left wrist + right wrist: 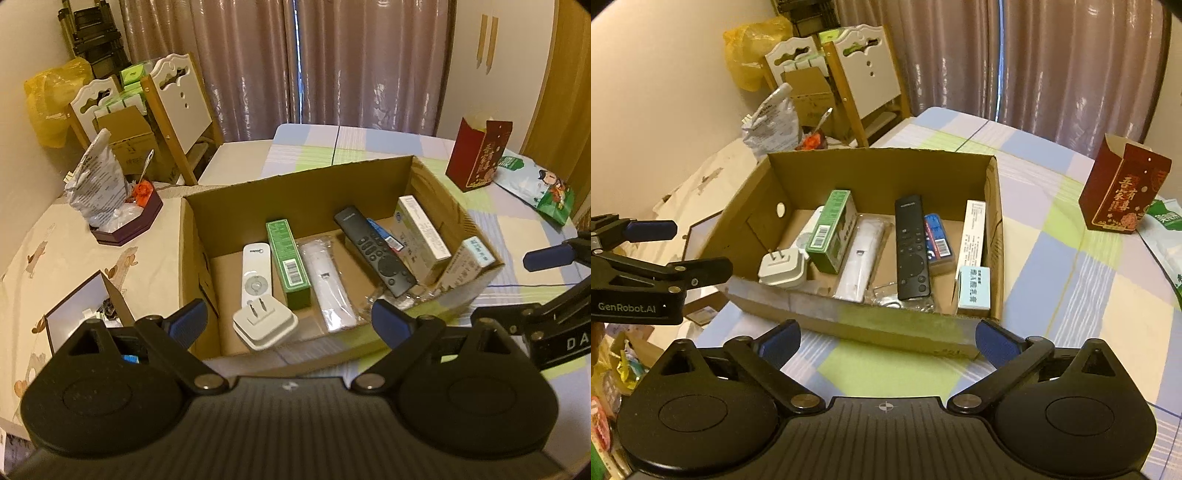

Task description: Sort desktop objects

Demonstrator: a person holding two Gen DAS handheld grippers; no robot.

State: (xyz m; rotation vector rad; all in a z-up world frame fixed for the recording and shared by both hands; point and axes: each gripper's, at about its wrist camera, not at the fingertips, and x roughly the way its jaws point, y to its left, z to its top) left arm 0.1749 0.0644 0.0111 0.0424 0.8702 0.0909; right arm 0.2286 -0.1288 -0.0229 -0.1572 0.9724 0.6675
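An open cardboard box [295, 181] [879, 166] sits on the checked tablecloth. It holds a white charger plug [264, 325] [781, 269], a white remote [256, 275], a green carton [288, 258] [833, 230], a wrapped white remote [327, 288] [858, 254], a black remote [375, 251] [911, 247], a blue pack [937, 240] and two white cartons [423, 230] [974, 286]. My left gripper [291, 321] is open and empty above the box's near wall. My right gripper [886, 343] is open and empty just short of the box.
A red paper box [478, 155] [1123, 188] and a green-white snack bag [535, 181] lie to the right. A dark tray with a plastic bag [125, 218] and a small open box [85, 306] sit left. Chairs [177, 99] stand behind the table.
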